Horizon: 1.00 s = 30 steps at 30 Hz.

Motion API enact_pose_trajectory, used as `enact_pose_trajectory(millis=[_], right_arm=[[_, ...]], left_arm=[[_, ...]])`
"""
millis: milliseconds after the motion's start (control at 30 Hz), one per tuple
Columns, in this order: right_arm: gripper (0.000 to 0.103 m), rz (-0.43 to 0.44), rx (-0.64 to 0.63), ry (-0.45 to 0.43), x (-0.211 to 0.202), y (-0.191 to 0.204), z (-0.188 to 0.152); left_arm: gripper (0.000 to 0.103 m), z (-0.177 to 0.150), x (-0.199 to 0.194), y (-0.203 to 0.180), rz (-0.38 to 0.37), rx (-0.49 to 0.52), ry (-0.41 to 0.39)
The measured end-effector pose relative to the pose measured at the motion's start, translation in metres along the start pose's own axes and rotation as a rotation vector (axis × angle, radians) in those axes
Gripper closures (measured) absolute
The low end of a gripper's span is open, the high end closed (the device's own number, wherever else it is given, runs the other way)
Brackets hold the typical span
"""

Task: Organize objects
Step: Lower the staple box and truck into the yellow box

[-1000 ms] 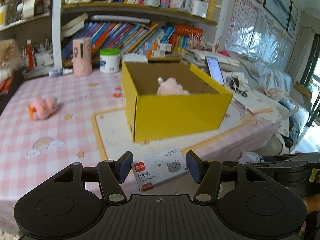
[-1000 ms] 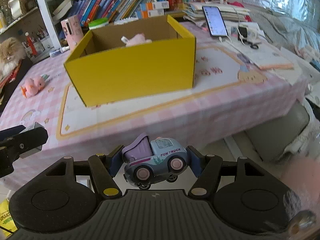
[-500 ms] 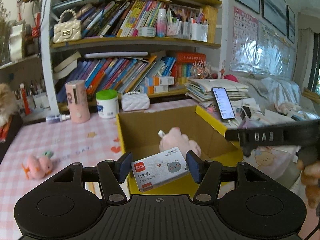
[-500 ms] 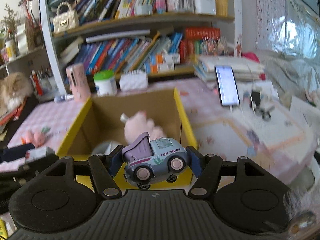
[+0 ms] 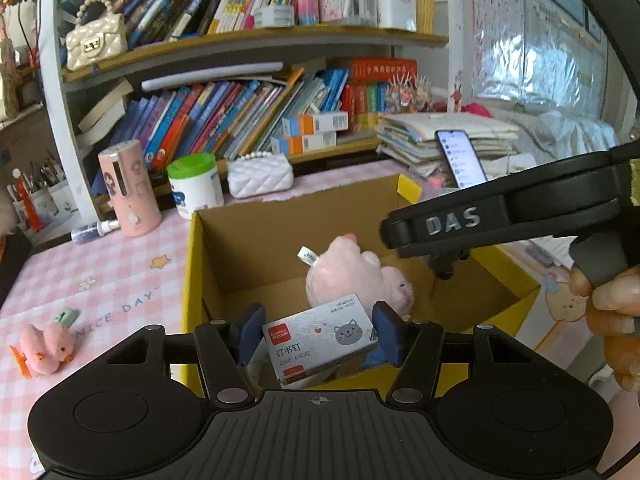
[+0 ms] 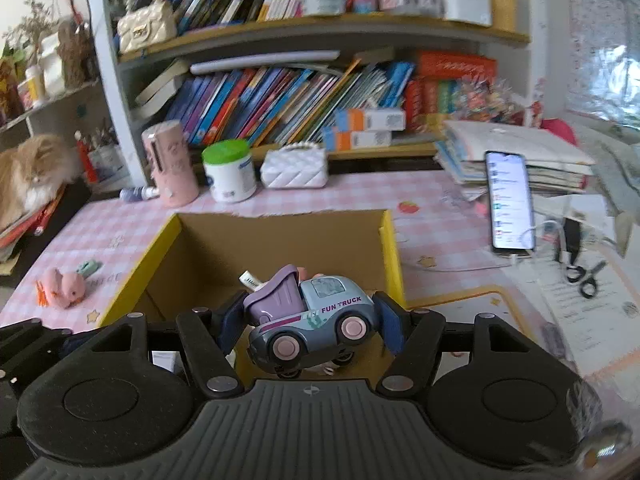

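Note:
My left gripper (image 5: 318, 334) is shut on a small white staples box (image 5: 320, 338) with a cat drawing, held over the near edge of the yellow cardboard box (image 5: 192, 280). A pink plush (image 5: 356, 276) lies inside that box. My right gripper (image 6: 307, 326) is shut on a blue and purple toy truck (image 6: 310, 320), also above the yellow box (image 6: 390, 256). The right gripper's black body (image 5: 500, 216) reaches in from the right in the left wrist view, with a hand (image 5: 612, 312) on its handle. A small pink plush (image 5: 44, 348) lies on the tablecloth to the left.
Behind the box stand a pink cylinder (image 5: 128, 188), a green-lidded jar (image 5: 196, 184) and a white quilted purse (image 5: 260, 176). Full bookshelves rise at the back. A phone (image 6: 510, 204), papers and scissors (image 6: 584, 276) lie to the right. A cat (image 6: 28, 172) rests far left.
Both grippers have moved forward from the table's near edge until they hang over the yellow box. Each keeps its hold on its object. The right gripper has come into the left wrist view.

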State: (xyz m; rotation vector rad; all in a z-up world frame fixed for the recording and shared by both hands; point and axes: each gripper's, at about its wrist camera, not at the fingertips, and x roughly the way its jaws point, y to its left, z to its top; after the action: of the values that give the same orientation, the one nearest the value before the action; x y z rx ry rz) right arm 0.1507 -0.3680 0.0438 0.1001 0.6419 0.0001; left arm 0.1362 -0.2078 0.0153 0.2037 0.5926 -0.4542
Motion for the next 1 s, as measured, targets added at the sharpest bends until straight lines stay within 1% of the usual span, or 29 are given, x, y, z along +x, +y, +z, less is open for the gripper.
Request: enact_pose_trajectory(millis=[167, 233, 333, 400, 533, 567, 700, 833, 1000], right_arm=[[0.039, 0.045, -0.043, 0.059, 0.029, 0.002, 0.004], [0.039, 0.063, -0.054, 0.083, 0.039, 0.003, 0.006], [0.039, 0.096, -0.062, 0.122, 0.054, 0.003, 0.008], [0.039, 0.125, -0.057, 0.167, 0.065, 0.005, 0.01], [0.039, 0.169, -0.09, 0.239, 0.082, 0.012, 0.01], [0.039, 0.174, -0.104, 0.249, 0.085, 0.015, 0.009], [0.039, 0.185, -0.153, 0.286, 0.097, 0.023, 0.007], [0.039, 0.176, -0.183, 0.322, 0.106, 0.027, 0.007], [0.039, 0.18, -0.189, 0.354, 0.113, 0.027, 0.009]], left_arm=[[0.045, -0.001, 0.016, -0.001, 0.003, -0.007, 0.045], [0.045, -0.002, 0.02, 0.0, -0.01, -0.021, 0.061], [0.045, -0.002, 0.022, 0.004, -0.032, -0.049, 0.066], [0.045, -0.002, 0.024, 0.005, -0.042, -0.055, 0.067], [0.045, -0.003, 0.029, 0.01, -0.024, -0.079, 0.094], [0.045, -0.003, 0.031, 0.012, -0.024, -0.094, 0.101], [0.045, -0.002, 0.034, 0.011, -0.017, -0.078, 0.109], [0.044, -0.002, 0.038, 0.009, -0.011, -0.071, 0.117], [0.044, -0.003, 0.04, 0.009, -0.019, -0.094, 0.122]])
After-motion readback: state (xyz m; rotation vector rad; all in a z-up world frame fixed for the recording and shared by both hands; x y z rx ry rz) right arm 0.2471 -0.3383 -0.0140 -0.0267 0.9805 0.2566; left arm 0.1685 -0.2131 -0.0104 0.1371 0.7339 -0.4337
